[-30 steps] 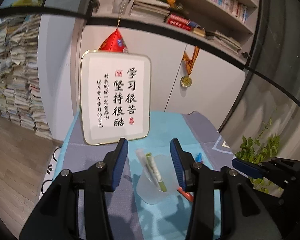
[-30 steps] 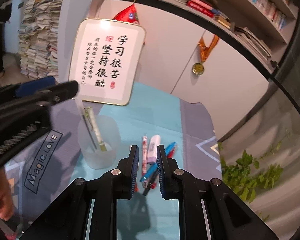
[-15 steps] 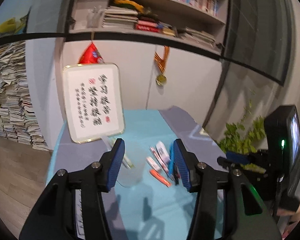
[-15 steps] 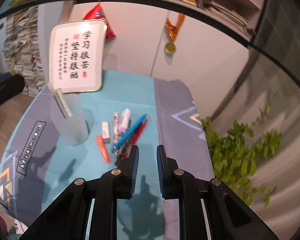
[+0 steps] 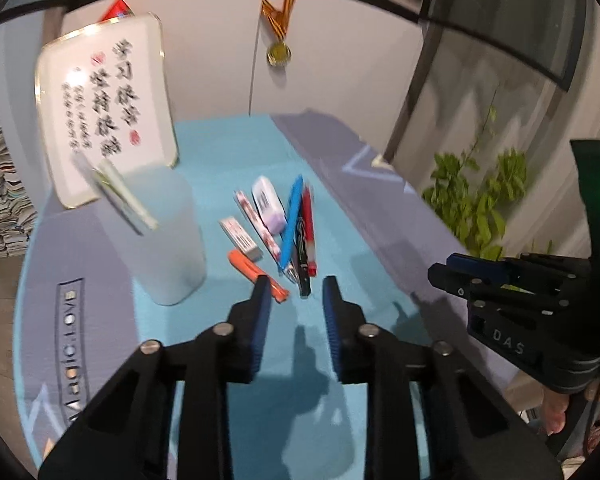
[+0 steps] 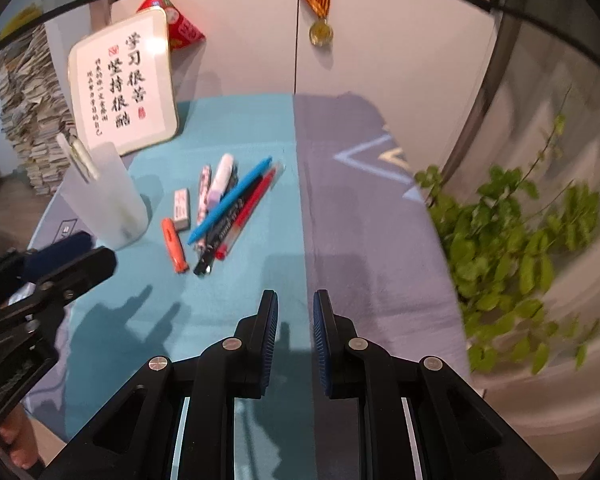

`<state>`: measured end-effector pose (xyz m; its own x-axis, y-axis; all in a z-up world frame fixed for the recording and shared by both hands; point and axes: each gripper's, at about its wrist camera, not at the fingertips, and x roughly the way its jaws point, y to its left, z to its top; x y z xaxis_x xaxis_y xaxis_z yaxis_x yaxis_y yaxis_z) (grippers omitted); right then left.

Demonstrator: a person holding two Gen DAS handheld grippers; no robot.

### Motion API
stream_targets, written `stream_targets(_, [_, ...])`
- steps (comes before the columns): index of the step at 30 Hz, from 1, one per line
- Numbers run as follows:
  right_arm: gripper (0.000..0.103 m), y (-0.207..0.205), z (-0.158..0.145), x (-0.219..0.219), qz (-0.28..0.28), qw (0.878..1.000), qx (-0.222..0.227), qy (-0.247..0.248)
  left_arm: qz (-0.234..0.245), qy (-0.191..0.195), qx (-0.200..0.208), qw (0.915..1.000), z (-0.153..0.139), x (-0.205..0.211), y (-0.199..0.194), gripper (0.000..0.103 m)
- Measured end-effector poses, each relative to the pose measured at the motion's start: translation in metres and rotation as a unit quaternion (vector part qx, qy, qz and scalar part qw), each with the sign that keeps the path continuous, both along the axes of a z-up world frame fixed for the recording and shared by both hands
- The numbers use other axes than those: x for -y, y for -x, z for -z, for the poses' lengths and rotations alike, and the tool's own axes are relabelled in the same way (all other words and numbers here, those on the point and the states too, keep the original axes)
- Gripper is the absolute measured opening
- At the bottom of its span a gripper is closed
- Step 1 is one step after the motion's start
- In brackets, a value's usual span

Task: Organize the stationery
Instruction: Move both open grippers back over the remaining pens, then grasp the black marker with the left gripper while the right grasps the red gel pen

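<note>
Frosted translucent plastic cup (image 5: 168, 240) beside loose pens; left gripper (image 5: 296, 300) and right gripper (image 6: 295, 312) both released, empty.

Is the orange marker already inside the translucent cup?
No, the orange marker lies on the mat beside the cup, among the loose pens.

you've got a frosted translucent cup (image 6: 108, 200) standing upright on the teal mat, with a green-and-white pen (image 6: 85, 159) and another pale one leaning out of its top. just beside it lies a loose cluster: an orange cutter (image 6: 174, 245) nearest you, a white eraser (image 6: 181, 208) flat next to it, then a pink patterned pen (image 6: 204, 194) and a white-and-lilac correction tape (image 6: 221, 178). fanned across each other on that cluster's far side you have a blue pen (image 6: 232, 199), a black pen (image 6: 220, 236) and a red pen (image 6: 247, 212), all lying flat with their tips toward you.
</note>
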<state>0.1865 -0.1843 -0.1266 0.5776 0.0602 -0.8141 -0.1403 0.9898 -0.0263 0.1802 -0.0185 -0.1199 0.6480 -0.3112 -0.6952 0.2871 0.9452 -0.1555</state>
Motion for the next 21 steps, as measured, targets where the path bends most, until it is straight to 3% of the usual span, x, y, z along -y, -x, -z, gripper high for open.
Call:
stream_targets(8, [0.016,-0.035,0.032,0.021,0.010,0.998,-0.035,-0.046,0.022,-0.032,-0.026,0.9989,0.027,0.028,-0.033,0.020])
stream_targets(21, [0.016,-0.082,0.053,0.039,0.003,0.995,-0.054,-0.088,0.019,-0.067,-0.054,0.9961,0.045,0.049,-0.092,0.026])
